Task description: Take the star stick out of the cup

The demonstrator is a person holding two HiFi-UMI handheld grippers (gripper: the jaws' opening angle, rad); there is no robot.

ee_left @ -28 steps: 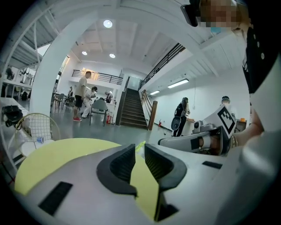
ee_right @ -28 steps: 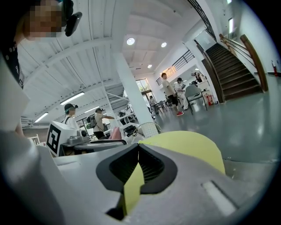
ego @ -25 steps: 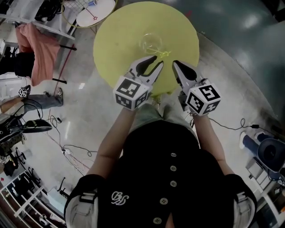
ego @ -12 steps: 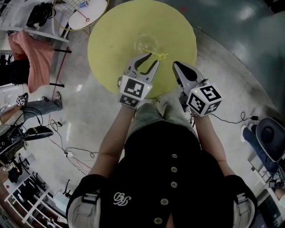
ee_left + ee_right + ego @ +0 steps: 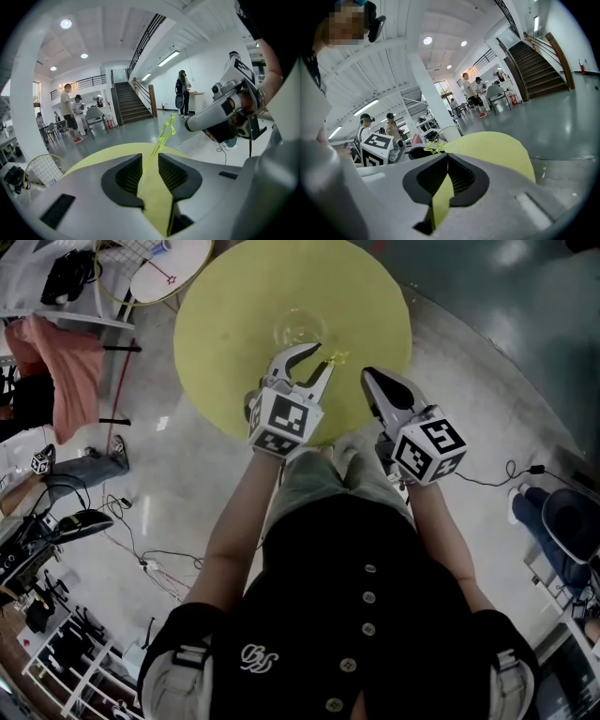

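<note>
1. Around the round yellow table [image 5: 225,324] the head view shows a glossy grey floor, a white round board [image 5: 173,263] with a small red star at upper left, a pink garment [image 5: 66,357] hanging at the left edge, and loose cables [image 5: 141,559] on the floor.
2. Nothing lies on the tabletop between the grippers and the clear cup [image 5: 298,329]. The upper finger of the left gripper [image 5: 322,357] covers the near side of the cup's rim.
3. The left gripper view [image 5: 150,157] alone shows the stick's shaft running up through the gap between the two ridged pads. The jaws stand moderately apart and neither pad presses on the shaft. This view also takes in the right gripper [image 5: 225,112], a staircase [image 5: 129,101] and standing people [image 5: 70,112]. The cup does not show here.
4. The right gripper view [image 5: 446,157] shows its jaws closed tip to tip with nothing between them. Past them appear the table's edge [image 5: 497,145] and the stick's star [image 5: 434,148].
5. In the head view the right gripper [image 5: 368,376] sits just right of the left one, at the table's near edge.
6. The star stick [image 5: 336,358] is thin, translucent yellow-green plastic with an outlined star [image 5: 168,124] at its tip. It leans from the cup toward the person, and its lower end is hidden.
</note>
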